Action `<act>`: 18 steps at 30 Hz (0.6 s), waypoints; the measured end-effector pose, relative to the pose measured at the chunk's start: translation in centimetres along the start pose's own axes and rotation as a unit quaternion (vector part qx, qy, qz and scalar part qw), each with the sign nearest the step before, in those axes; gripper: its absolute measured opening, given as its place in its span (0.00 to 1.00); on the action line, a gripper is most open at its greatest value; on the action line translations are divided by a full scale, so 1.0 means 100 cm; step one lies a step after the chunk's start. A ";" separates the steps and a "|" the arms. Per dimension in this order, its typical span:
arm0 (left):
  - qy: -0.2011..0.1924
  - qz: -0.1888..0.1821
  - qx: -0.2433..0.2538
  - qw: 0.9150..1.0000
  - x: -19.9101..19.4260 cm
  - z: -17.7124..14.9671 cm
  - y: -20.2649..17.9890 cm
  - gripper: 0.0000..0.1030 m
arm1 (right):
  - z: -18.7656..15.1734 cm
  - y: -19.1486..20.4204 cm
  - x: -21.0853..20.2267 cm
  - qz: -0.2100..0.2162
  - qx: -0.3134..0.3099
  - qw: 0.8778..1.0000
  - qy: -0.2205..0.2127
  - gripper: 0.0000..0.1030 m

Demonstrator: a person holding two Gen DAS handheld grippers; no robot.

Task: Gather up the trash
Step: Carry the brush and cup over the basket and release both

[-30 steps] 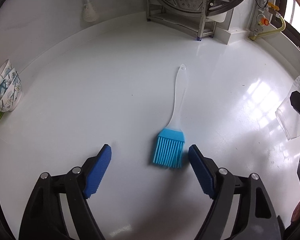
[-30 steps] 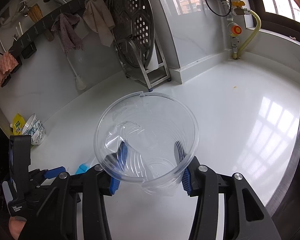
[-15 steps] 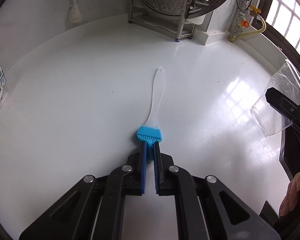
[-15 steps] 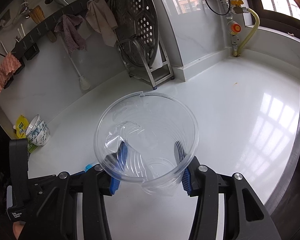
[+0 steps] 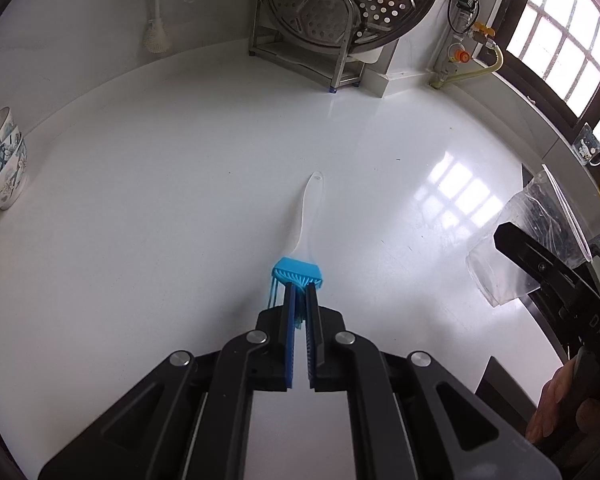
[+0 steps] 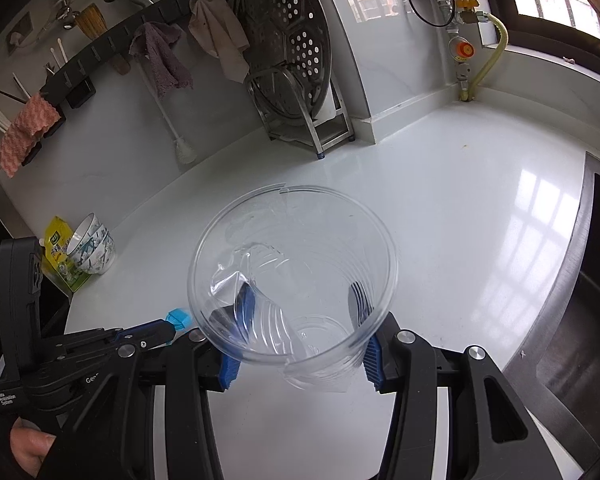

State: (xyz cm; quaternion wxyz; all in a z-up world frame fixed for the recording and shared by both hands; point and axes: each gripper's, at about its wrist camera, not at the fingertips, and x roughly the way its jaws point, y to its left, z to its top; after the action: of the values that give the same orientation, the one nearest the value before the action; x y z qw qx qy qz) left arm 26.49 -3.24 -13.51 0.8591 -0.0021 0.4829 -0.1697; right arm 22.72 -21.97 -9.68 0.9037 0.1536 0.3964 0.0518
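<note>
Fingers [image 5: 288, 312] of the left gripper [image 5: 299, 300] are clamped on the blue bristles of the brush [image 5: 298, 272]; its clear handle points toward 12 o'clock over the white surface [image 5: 160, 200]. Whether the handle touches the surface cannot be told. Right gripper [image 6: 304, 340] grips a clear cup [image 6: 292, 272], fingers pressed on its lower wall at 9 and 3 o'clock, mouth toward the camera, rim split at 12 o'clock. In the right view the brush head shows at 9 o'clock of the cup, just beside it. Bowls [image 6: 94, 250] stand at 10 o'clock; a steel rack [image 5: 320, 40] stands at 12 o'clock against the wall.
</note>
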 end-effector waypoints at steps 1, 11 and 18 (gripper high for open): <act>-0.002 -0.002 0.001 1.000 -0.005 -0.003 -0.002 0.05 | -0.005 0.001 -0.005 -0.001 0.001 1.000 0.003 0.45; 0.004 -0.015 0.002 1.000 -0.051 -0.057 -0.026 0.05 | -0.056 0.009 -0.071 -0.002 0.011 0.999 0.031 0.45; 0.018 -0.024 0.009 1.000 -0.084 -0.114 -0.054 0.05 | -0.103 0.010 -0.120 0.004 -0.001 0.998 0.060 0.45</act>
State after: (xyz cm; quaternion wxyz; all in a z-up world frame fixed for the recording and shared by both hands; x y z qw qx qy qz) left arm 11.50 -4.00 -11.74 0.8462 -0.0033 0.4963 -0.1942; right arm 7.07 -21.20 -7.51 0.8781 0.1508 0.4494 0.0654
